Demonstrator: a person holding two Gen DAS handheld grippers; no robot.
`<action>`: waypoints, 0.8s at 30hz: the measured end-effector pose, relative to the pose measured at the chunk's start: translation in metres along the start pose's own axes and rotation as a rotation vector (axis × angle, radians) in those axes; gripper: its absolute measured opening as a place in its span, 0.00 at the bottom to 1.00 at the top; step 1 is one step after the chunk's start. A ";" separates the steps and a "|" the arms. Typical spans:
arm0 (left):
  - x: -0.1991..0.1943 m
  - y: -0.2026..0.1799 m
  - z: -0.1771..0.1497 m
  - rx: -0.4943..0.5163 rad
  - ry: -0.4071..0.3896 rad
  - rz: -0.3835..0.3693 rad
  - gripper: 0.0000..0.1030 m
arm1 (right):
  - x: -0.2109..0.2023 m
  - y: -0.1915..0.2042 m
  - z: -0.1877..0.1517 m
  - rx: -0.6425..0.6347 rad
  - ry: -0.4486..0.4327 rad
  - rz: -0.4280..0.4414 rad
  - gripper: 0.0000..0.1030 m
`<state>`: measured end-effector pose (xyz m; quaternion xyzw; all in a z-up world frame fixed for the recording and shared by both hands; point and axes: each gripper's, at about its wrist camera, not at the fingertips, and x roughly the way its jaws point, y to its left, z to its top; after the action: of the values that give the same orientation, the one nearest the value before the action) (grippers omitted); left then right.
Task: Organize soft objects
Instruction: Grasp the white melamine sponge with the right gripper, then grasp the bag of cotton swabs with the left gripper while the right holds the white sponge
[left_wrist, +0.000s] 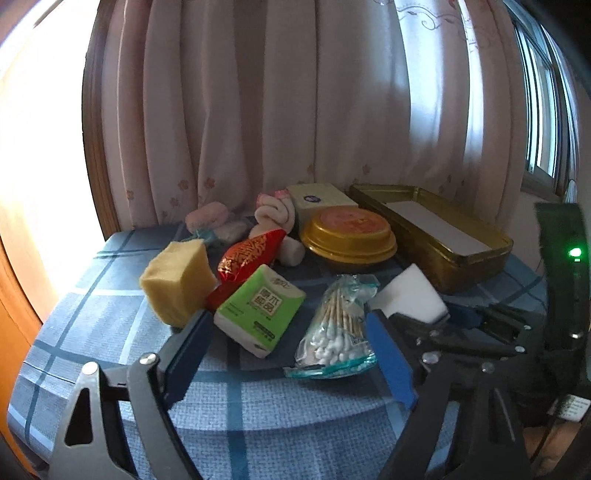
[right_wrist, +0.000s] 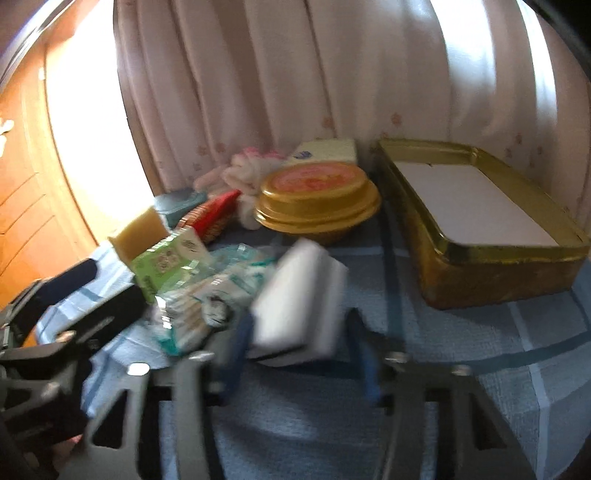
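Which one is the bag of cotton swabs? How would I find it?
Start at the big gold tin against the curtain, then come toward the front of the blue checked cloth. The cotton swab bag lies between the green tissue pack and white sponge. It's see-through, full of little sticks.

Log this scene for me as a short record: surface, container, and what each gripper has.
surface: blue plaid cloth
container: open gold tin, only a white sheet inside
left gripper: open, straddling the tissue pack and swab bag
right gripper: closed on the white sponge
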<state>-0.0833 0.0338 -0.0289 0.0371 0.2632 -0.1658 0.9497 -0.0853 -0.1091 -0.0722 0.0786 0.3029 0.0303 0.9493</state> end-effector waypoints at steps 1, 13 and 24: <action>0.000 -0.001 0.000 0.001 0.004 0.000 0.81 | -0.002 0.003 0.000 -0.019 -0.008 0.003 0.40; 0.008 -0.022 0.008 0.036 0.030 -0.068 0.71 | -0.052 -0.027 -0.005 0.027 -0.182 -0.061 0.37; 0.063 -0.043 0.005 0.076 0.218 -0.017 0.50 | -0.052 -0.043 -0.010 0.073 -0.163 -0.077 0.37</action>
<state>-0.0451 -0.0260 -0.0563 0.0886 0.3589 -0.1784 0.9118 -0.1333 -0.1554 -0.0579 0.1036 0.2284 -0.0240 0.9677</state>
